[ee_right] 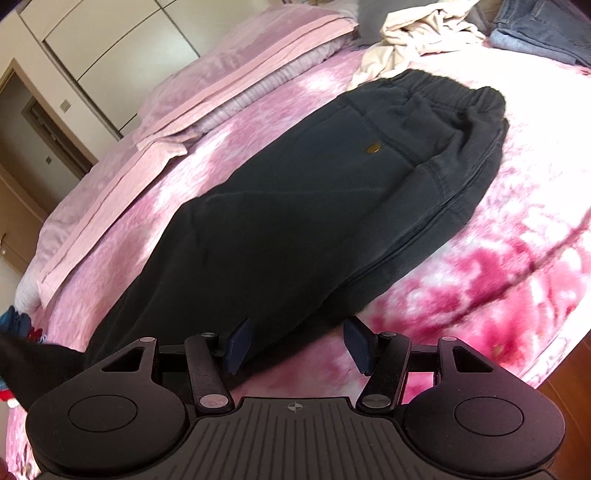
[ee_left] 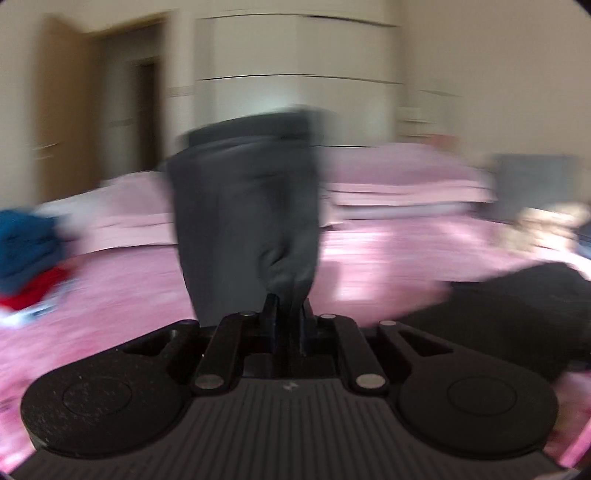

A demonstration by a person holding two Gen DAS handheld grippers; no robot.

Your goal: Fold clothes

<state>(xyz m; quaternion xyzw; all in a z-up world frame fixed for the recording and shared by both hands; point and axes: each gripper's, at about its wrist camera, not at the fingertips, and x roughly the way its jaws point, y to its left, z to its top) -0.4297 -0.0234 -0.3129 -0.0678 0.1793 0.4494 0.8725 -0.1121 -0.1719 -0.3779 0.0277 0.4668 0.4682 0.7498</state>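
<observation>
Dark trousers (ee_right: 314, 184) lie lengthwise on a pink patterned bedspread (ee_right: 498, 277), with the elastic waistband at the far end. In the blurred left wrist view, my left gripper (ee_left: 288, 299) is shut on a bunched end of one trouser leg (ee_left: 243, 206), which stands raised in front of the camera. The rest of the trousers (ee_left: 517, 306) lies low at the right. My right gripper (ee_right: 297, 339) is open just above the near edge of the trousers, one finger over the cloth and one over the bedspread. Nothing is between its fingers.
Pink pillows (ee_right: 240, 66) line the head of the bed. A cream garment (ee_right: 417, 29) and folded jeans (ee_right: 535, 29) lie beyond the waistband. Blue and red clothes (ee_left: 26, 251) sit at the left. A wardrobe (ee_left: 295, 48) and a door (ee_left: 62, 110) stand behind.
</observation>
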